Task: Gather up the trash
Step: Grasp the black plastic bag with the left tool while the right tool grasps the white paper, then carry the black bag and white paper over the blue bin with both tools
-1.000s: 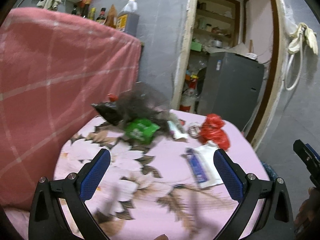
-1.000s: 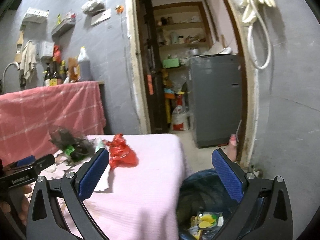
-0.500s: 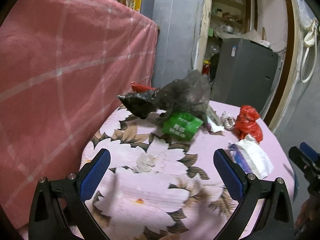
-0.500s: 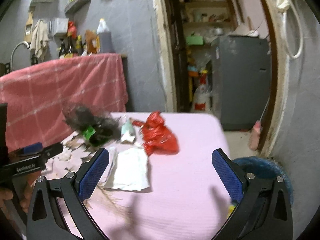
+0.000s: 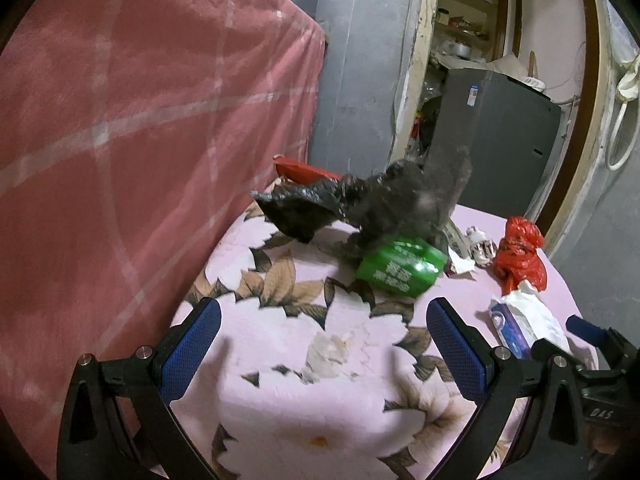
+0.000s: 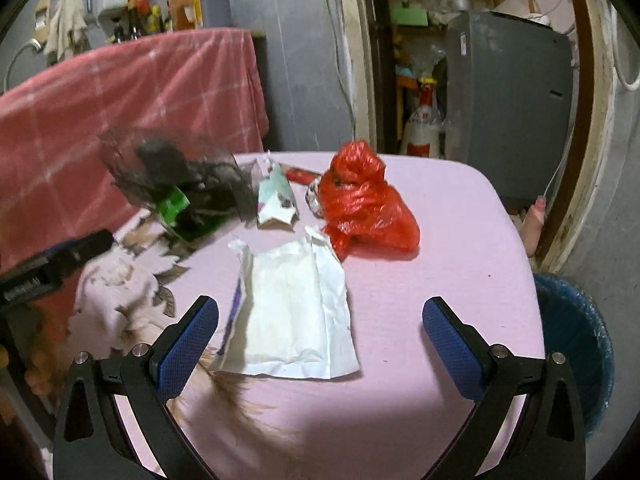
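Both grippers have swung in over the table: the right gripper, spread and empty, now frames the white wrapper near the front edge. The left gripper, also spread, faces the green packet mid-table. A pickup looks imminent, with the bin just off the table's right edge.

Pink floral-cloth table carries red bag, white wrapper, black bag, green packet.
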`<state>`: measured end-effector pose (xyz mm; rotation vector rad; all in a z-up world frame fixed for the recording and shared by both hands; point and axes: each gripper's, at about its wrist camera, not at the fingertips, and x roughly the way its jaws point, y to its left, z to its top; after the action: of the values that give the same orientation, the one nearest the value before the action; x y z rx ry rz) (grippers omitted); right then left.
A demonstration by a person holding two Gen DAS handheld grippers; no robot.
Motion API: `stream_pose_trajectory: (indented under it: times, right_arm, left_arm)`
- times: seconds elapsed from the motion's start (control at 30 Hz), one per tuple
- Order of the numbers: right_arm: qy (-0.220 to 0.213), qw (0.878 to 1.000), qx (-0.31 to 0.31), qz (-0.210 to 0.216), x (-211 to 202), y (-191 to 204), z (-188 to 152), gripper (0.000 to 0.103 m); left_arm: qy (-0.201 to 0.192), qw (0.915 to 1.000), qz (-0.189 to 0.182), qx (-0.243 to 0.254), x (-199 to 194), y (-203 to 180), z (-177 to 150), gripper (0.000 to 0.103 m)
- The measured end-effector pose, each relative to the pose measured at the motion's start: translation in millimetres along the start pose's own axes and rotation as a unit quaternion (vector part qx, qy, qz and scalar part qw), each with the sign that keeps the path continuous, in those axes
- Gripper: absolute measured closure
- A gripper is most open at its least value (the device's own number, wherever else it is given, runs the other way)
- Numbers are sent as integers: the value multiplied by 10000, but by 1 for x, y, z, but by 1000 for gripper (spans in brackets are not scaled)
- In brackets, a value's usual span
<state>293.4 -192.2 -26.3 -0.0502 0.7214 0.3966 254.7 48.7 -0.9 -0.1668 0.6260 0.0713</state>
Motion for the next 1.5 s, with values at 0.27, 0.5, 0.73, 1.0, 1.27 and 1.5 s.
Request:
stream_pose_trajectory:
  times: [0.27,0.5,0.73,1.0,1.27,1.5]
  right_arm:
    - [234,9996,-78,168,12,2,3,29]
    - [199,9988,-189,403,8,9,3,69]
    - [-140,9982,25,579,-4,1,10,98]
    - [-919,9931,131,716,-29,-1,23,99]
    - [-1722,9829,67,651,-47,6,38,99]
    - [-1709,9830,124,659,-43,7,39,99]
  left_arm:
    - [-422,9989,-98,165,-5,-3,10,3]
    - [-584,9980,-211,111,0,-5,18,9]
    - [-650,9971,-350,177,3,-9,26,16]
    - [-763,9958,-420,294,7,-16,38,32]
    - [-709,9957,-475,368,14,-21,45,52]
    - [-484,9960,-691,312,17,-26,46,101]
